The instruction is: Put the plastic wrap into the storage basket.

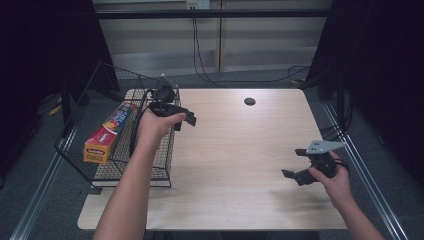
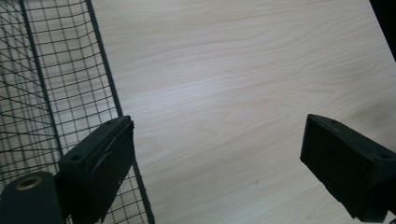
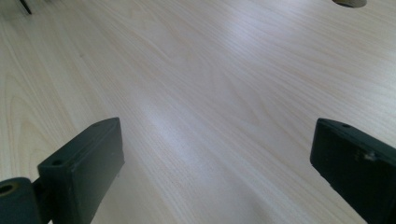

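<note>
A long orange box (image 1: 109, 134) lies in the wire basket (image 1: 165, 150) at the table's (image 1: 240, 150) left edge (long axis front-to-back, far end angled rightward). The left gripper (image 1: 184, 120), over the basket's right rim, and the right gripper (image 1: 295, 162), near the table's right side, both have jaws spread wide, empty.

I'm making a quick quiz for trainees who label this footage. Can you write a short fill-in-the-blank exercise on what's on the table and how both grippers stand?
1. The long orange box lies inside the wire ____.
2. The left gripper is held over the basket's ____ wall, jaws apart.
3. The right gripper's jaws are ____, with nothing between them.
4. Near the table's far edge is a round ____.

Missing words: basket; right; open; hole
</note>
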Tool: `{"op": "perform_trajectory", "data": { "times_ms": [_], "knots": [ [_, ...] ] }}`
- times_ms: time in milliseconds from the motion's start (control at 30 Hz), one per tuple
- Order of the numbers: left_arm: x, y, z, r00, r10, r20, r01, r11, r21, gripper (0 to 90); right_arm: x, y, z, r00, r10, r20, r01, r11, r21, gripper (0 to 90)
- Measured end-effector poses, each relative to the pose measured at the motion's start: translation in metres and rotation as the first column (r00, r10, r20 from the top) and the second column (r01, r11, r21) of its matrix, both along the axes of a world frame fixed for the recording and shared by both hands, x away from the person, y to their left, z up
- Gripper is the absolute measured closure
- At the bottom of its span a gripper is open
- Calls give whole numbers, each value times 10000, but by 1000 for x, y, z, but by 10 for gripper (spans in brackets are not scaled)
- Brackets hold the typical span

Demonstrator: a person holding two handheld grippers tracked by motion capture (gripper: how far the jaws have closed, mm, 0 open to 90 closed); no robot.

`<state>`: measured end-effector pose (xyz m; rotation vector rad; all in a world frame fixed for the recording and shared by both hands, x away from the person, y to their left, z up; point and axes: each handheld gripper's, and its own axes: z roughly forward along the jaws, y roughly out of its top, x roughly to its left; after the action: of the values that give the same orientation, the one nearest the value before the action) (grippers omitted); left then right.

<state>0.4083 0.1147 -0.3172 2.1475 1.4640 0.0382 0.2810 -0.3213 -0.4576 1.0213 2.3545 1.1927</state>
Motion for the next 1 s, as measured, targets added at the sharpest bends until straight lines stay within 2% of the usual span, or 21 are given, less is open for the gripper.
{"op": "perform_trajectory", "data": {
  "times_ms": [200, 233, 433, 467, 533, 733, 800, 1000],
  "knots": [
    [-3, -10, -5, 9997, -253, 18, 253, 9996, -113, 100, 0, 0, 0, 10000, 9, -48, -9, 10000, 10, 26],
    [-3, -12, -6, 9994, -346, 8, 346, 9994, 0, 100, 0, 0, 0, 10000, -4, -42, 4, 10000, 10, 26],
    [-7, -22, -9, 9978, -658, 10, 658, 9978, -62, 102, 0, 0, 0, 10000, 2, -35, -2, 10000, 2, 26],
    [-7, -24, -10, 9982, -600, 82, 601, 9980, -184, 102, 0, 0, 0, 10000, -3, -38, 3, 10000, -11, 26],
    [-9, -28, -11, 9960, -892, 63, 893, 9958, -195, 103, 0, 0, 0, 10000, 26, -39, -26, 10000, -36, 26],
    [-12, -36, -14, 9946, -1037, 96, 1040, 9943, -252, 104, 0, 0, 0, 10000, 55, -68, -55, 10000, -36, 26],
    [-12, -38, -16, 9919, -1269, 93, 1271, 9918, -167, 105, 0, 0, 0, 10000, 17, -45, -17, 10000, -44, 26],
    [-16, -46, -24, 9890, -1477, 10, 1477, 9888, -207, 104, 0, 0, 0, 10000, 14, -58, -14, 10000, -43, 26]
  ]
}}
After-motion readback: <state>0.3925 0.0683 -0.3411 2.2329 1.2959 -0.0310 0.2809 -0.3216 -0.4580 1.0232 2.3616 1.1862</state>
